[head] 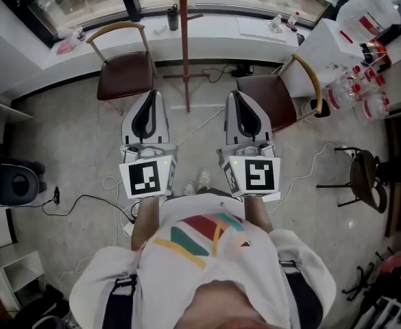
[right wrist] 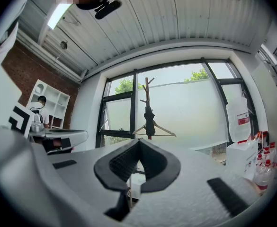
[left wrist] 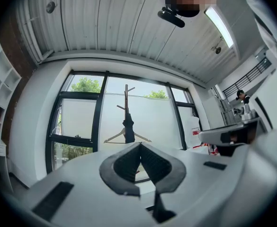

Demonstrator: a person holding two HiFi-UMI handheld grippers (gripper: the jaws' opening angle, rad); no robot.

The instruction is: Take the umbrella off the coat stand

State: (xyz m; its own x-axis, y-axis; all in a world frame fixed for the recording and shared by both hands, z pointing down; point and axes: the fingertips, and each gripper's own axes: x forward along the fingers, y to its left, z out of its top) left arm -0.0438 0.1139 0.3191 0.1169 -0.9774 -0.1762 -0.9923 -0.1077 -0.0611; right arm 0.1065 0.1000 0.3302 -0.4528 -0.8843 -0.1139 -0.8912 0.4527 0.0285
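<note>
Left tongs [left wrist: 139, 145] and right tongs [right wrist: 138, 142] are both pressed together, empty, side by side. The dark folded umbrella [right wrist: 149, 121] hangs on the reddish-brown wooden coat stand [right wrist: 147, 86] ahead, well apart from them.

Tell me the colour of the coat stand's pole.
Reddish brown; the coat stand shows best in the head view.

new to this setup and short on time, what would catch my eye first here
The left tool and right tool fill the middle of the head view side by side, both shut and empty. Straight ahead, by the window, stands the wooden coat stand, with a dark folded umbrella and a clothes hanger hanging on it.
</note>
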